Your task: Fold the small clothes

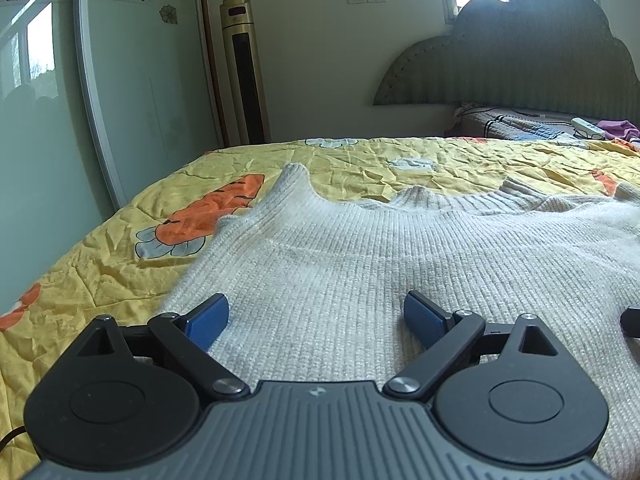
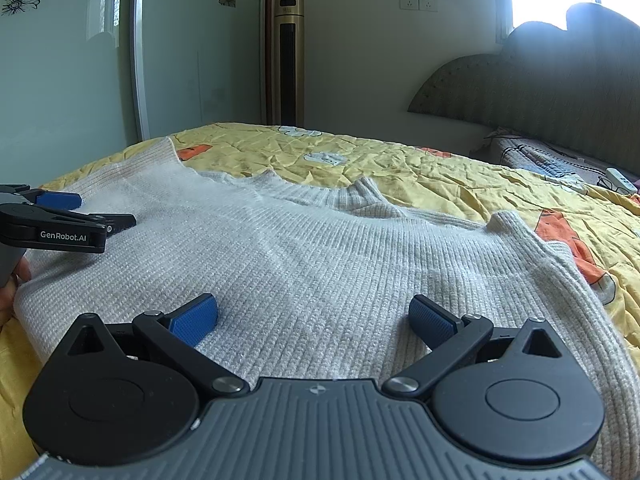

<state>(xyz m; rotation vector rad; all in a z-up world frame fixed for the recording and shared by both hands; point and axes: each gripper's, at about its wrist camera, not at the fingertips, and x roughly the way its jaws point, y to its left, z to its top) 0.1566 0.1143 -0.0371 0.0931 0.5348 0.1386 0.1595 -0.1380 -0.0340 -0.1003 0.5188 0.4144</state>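
Observation:
A cream ribbed knit sweater [image 1: 360,264] lies spread flat on the bed, its collar toward the far side; it also shows in the right wrist view [image 2: 312,256]. My left gripper [image 1: 316,316] is open, its blue pads low over the sweater's near left part, holding nothing. My right gripper [image 2: 314,316] is open over the sweater's near right part, holding nothing. The left gripper also shows at the left edge of the right wrist view [image 2: 84,210], over the sweater.
The yellow quilt [image 1: 132,256] with orange carrot prints covers the bed. A mirrored wardrobe door [image 1: 132,80] and a tall gold tower unit [image 1: 244,72] stand beyond the far edge. A padded headboard [image 1: 532,60] and a remote [image 1: 587,127] lie at the right.

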